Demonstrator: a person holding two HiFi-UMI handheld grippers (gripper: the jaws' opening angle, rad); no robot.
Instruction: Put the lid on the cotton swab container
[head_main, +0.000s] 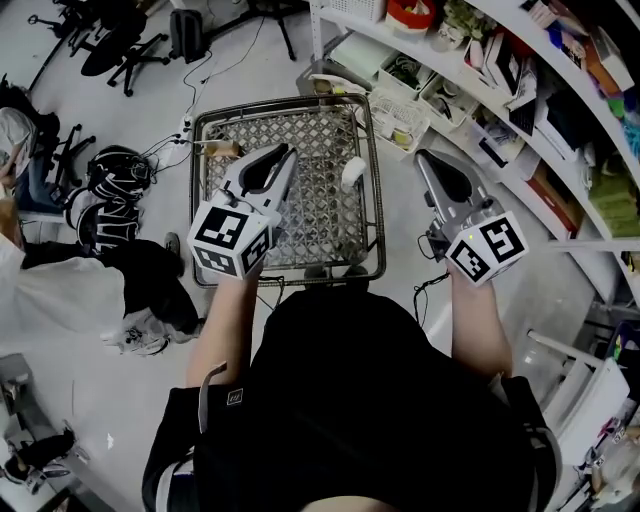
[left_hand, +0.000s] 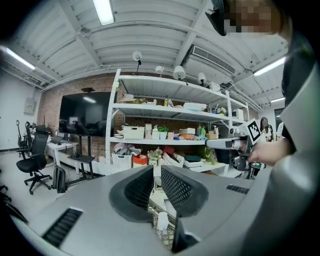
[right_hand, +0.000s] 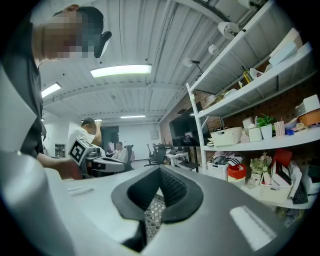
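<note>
A white cylindrical container (head_main: 353, 173) lies on the mesh bottom of a wire basket cart (head_main: 199, 190), near its right side. A small brownish item (head_main: 222, 149) rests at the cart's far left; I cannot tell what it is, and no lid is recognisable. My left gripper (head_main: 288, 151) hovers over the cart's middle, its jaws a narrow gap apart with nothing between them. Through that gap the white container (left_hand: 162, 220) shows below. My right gripper (head_main: 421, 156) hangs just outside the cart's right rim, its jaws closed together and empty.
Shelving (head_main: 520, 100) packed with bins and boxes runs along the right, close to the right gripper. Dark bags (head_main: 115, 178) and cables lie on the floor left of the cart. Office chairs (head_main: 120, 40) stand at the far left.
</note>
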